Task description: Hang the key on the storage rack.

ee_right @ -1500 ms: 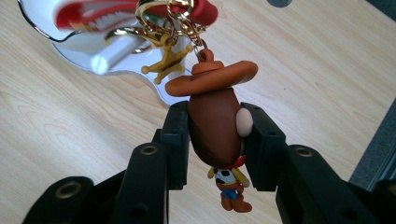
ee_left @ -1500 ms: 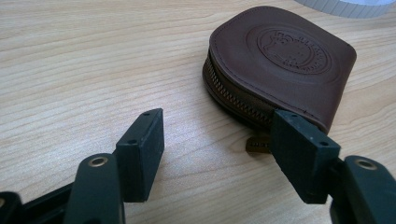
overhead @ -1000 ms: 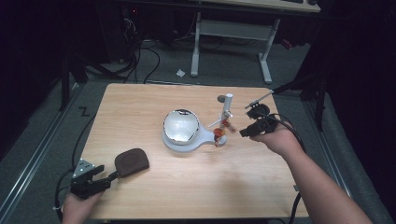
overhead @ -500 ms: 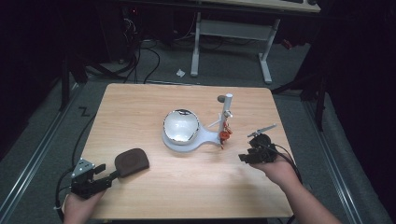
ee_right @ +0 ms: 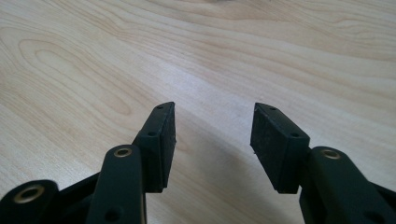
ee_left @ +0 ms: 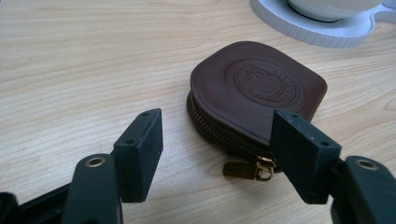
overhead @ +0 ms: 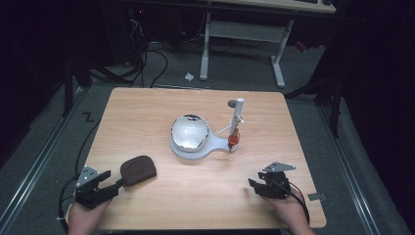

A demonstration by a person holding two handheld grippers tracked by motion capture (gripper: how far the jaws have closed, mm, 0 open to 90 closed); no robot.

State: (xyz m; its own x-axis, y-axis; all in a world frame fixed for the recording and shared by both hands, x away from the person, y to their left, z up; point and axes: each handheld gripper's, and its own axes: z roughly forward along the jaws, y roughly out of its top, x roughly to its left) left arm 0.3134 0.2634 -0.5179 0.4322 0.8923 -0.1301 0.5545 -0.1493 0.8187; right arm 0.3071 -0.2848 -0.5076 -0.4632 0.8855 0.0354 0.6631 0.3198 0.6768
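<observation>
Two grippers: both sit low at the near edge of the wooden table point(overhead: 147, 105), one at each near corner, well apart from each other.
Left gripper point(overhead: 119, 182): held in the person's left hand point(overhead: 85, 218) at the near left corner, jaws spread wide with nothing pinched between them.
Left gripper's aim: in the left gripper view the two black fingers point(ee_left: 140, 151) stand either side of the near end of the pouch; whether the pad on the right touches the pouch I cannot tell.
Brown pouch point(ee_left: 257, 93): a small leather zip pouch lying flat on the table, near left, just beyond the left gripper's tips; an embossed round stamp faces up, and its brass zip pull point(ee_left: 245, 169) points toward the gripper.
Right gripper point(overhead: 252, 184): held in the right hand point(overhead: 291, 215) at the near right, tips pointing left across the table; its jaws have just been opening and now stand apart with only bare wood between them.
Right fingers point(ee_right: 161, 140): spread, hovering close over the tabletop, holding nothing.
Table centre: a shiny bowl point(overhead: 189, 132) sits on a white stand point(overhead: 215, 145) with an upright post point(overhead: 238, 115), well apart from both grippers and beyond the pouch.
</observation>
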